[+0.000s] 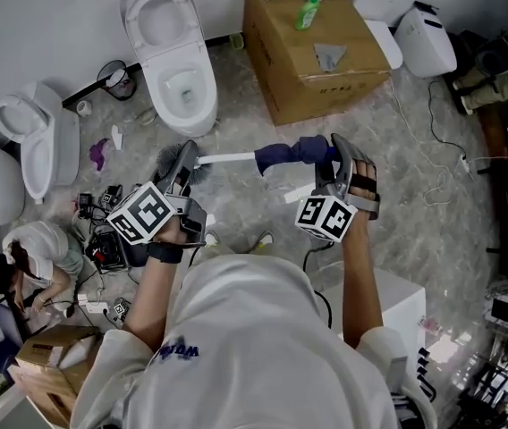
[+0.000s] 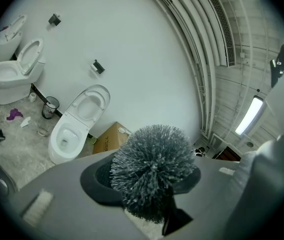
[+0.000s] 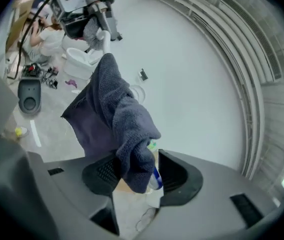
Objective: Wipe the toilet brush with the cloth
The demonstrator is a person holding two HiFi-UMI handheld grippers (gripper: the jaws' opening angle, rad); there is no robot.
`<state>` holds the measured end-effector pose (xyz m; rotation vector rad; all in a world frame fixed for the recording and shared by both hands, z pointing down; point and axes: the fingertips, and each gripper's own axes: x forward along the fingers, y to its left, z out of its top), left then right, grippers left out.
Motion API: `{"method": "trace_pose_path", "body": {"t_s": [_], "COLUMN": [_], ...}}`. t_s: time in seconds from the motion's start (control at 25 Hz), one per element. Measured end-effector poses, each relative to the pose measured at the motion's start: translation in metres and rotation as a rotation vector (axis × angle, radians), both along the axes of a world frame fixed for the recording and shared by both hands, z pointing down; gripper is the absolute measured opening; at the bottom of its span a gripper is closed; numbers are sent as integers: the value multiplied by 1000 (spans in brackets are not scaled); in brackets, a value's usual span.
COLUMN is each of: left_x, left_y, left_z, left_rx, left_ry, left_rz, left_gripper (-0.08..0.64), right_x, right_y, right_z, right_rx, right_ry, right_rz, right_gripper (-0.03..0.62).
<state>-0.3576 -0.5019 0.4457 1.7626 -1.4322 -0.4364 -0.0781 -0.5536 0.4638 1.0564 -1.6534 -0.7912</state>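
Observation:
In the head view the toilet brush lies level between my hands, its white handle [image 1: 227,158] running right from the grey bristle head [image 1: 178,162]. My left gripper [image 1: 185,170] is shut on the brush close to the head. In the left gripper view the bristles [image 2: 152,169] fill the space just ahead of that gripper [image 2: 149,204]. A dark blue cloth [image 1: 290,153] is wrapped over the handle's right part. My right gripper [image 1: 336,155] has the cloth [image 3: 122,124] hanging between its jaws [image 3: 137,176]. The cloth rests against one pad, and a slim gap shows at the other.
Below stand a white toilet [image 1: 169,52] and a second toilet [image 1: 35,137] at the left, with a small bin [image 1: 120,80] between them. A cardboard box [image 1: 312,47] carries a green bottle [image 1: 307,13]. A person [image 1: 35,257] crouches among cables at lower left.

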Motion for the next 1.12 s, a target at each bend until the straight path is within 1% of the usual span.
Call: {"method": "trace_pose_path", "body": {"t_s": [0.04,0.08,0.16,0.24,0.28,0.32,0.4,0.56,0.68,0.72,0.76,0.8,0.88,0.92,1.04,1.12], "left_x": [-2,-3,-5,-4,-3,-2,1,12,25,28,29,28,21,16,5,0], "left_y": [0,1,1,1,2,2,1,2,3,3,3,3,1,0,-1,-2], "left_z": [0,1,4,6,8,9,11,11,10,11,12,12,12,11,10,10], "left_rx": [-2,-7,-14,-16,-21,-29,-40,-51,-48,-53,-56,-58,-60,-62,-64,-59], "left_ry": [0,0,7,15,19,23,36,61,52,47,38,28,24,26,22,15], "left_rz": [-10,-21,-42,-51,-55,-59,-60,-37,-1,7,11,10,-6,-18,-44,-40], "left_gripper": [196,196,196,195,195,195,195,195,195,196,196,197,196,196,196,196], "right_x": [2,2,-6,-22,-31,-38,-48,-55,-65,-71,-76,-80,-82,-80,-68,-60], "right_y": [1,3,13,24,29,31,31,24,23,24,25,25,22,19,8,2], "right_z": [3,5,6,8,10,10,7,-5,-8,-7,-6,-5,-5,-6,-4,-3], "right_rx": [-23,-30,-3,34,53,76,135,236,268,270,268,265,264,265,245,232], "right_ry": [-15,-14,12,40,53,67,86,96,126,146,165,181,206,218,243,245], "right_rz": [14,24,18,-6,-16,-18,-7,20,-15,-41,-69,-94,-118,-115,-71,-50], "right_gripper": [228,260,279,293,310,332,347,330,320,296,232,193,178,170,159,150]}}
